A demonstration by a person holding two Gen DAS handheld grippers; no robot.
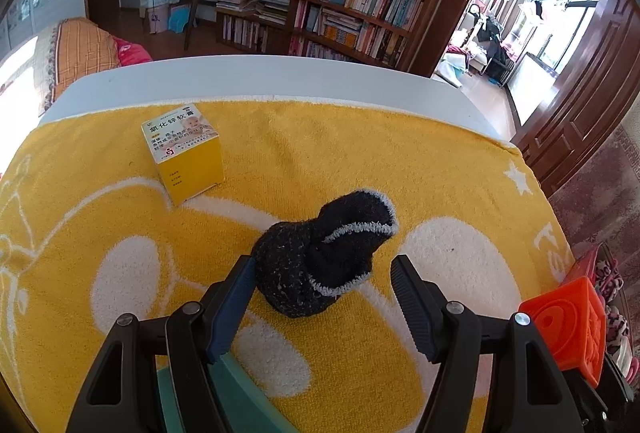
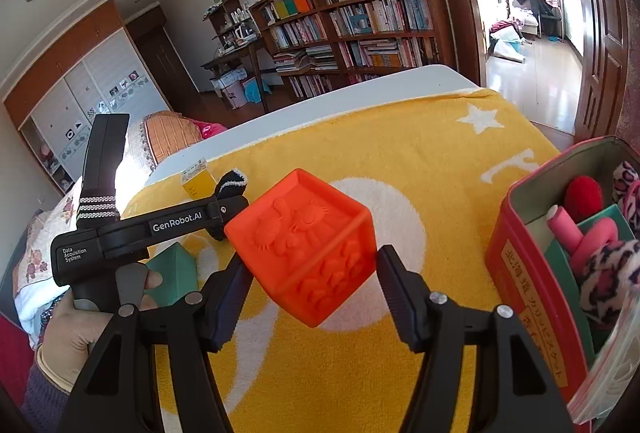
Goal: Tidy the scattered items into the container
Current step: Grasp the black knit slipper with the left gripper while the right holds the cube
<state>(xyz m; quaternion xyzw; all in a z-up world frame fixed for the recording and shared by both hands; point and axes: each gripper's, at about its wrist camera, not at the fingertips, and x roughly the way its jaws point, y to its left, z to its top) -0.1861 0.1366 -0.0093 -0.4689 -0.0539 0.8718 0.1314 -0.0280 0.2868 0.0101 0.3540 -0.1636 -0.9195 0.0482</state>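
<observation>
A black sock (image 1: 324, 253) with a grey cuff, rolled into a bundle, lies on the yellow towel (image 1: 440, 169). My left gripper (image 1: 323, 261) is open around its near end; the right pad stands clear of it. In the right wrist view that gripper (image 2: 222, 211) is seen from the side, over the sock (image 2: 232, 181). My right gripper (image 2: 312, 259) is shut on an orange embossed cube (image 2: 308, 245), held above the towel. That cube (image 1: 568, 329) also shows at the right edge of the left wrist view. The red tin (image 2: 532, 265) stands open to the right, holding pink rollers, a red ball and leopard-print fabric.
A yellow medicine box (image 1: 184, 149) stands on the towel at the far left. A teal block (image 2: 174, 273) lies near a gloved hand (image 2: 68, 329) gripping the left handle. The white table edge (image 1: 280, 81) runs along the back, with bookshelves beyond.
</observation>
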